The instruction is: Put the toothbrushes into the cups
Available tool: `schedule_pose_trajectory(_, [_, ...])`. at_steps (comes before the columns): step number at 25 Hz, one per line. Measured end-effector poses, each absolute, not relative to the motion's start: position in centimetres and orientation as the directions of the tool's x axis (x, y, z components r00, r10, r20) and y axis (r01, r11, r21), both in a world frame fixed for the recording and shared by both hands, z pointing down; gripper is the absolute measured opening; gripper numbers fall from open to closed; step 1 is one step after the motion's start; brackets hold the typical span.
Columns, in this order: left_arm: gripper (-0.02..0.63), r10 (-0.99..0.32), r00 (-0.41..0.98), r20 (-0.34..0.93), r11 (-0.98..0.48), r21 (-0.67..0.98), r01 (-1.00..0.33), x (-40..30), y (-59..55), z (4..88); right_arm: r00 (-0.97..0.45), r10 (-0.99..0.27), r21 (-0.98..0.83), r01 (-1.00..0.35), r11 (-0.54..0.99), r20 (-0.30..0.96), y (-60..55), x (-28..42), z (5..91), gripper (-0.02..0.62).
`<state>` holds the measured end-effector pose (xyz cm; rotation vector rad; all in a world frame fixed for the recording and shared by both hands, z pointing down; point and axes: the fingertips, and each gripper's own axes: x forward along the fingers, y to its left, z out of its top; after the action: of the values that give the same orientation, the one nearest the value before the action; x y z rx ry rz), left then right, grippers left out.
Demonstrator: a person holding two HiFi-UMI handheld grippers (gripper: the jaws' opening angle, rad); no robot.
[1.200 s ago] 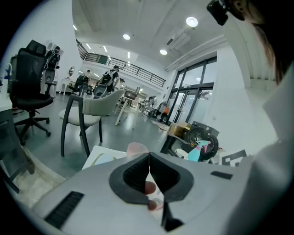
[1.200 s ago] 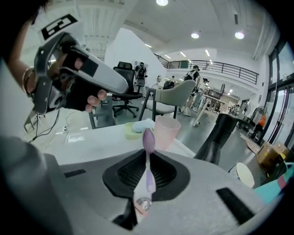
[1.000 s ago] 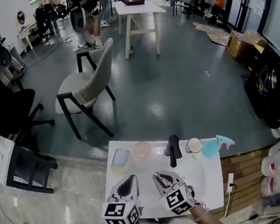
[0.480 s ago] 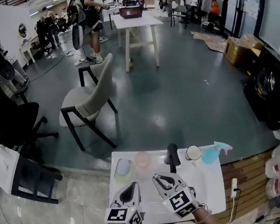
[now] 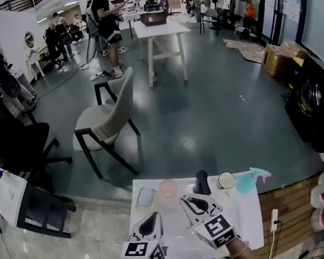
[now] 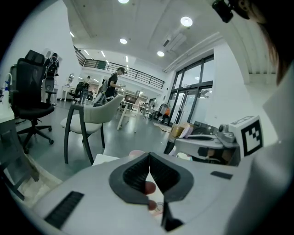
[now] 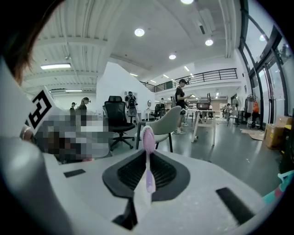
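Note:
My right gripper (image 7: 148, 161) is shut on a pink and purple toothbrush (image 7: 148, 137), whose brush head stands upright above the jaws. In the head view the right gripper (image 5: 193, 201) hovers over the middle of the small white table (image 5: 244, 218), just short of a pink cup (image 5: 167, 188). A pale blue cup (image 5: 145, 197) stands to the left of the pink one. My left gripper (image 5: 152, 222) is near the table's front left, and in its own view the left gripper (image 6: 149, 158) has its jaws closed tip to tip with nothing between them. The pink cup (image 6: 136, 153) peeks over them.
On the table's far edge stand a black bottle (image 5: 201, 180), a white mug (image 5: 226, 181) and a teal spray bottle (image 5: 251, 179). A grey chair (image 5: 110, 122) stands on the floor beyond, a black office chair (image 5: 15, 146) at left. People stand at a far white table (image 5: 161, 29).
The right gripper has shifted a little right and forward with the toothbrush. The left gripper has barely moved. The head view has tilted up slightly.

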<state>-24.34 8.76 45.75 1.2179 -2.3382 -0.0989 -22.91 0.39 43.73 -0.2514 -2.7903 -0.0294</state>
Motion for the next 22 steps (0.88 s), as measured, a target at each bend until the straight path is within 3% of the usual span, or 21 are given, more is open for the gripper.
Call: schedule_pose_trajectory(22, [0.005,-0.772,-0.505,0.386,0.620,0.282,-0.732,-25.8,9.2,45.3,-0.976,0.103,-0.133,0.078,0.988,0.193,-2.6,-26.4,40.8,0.028])
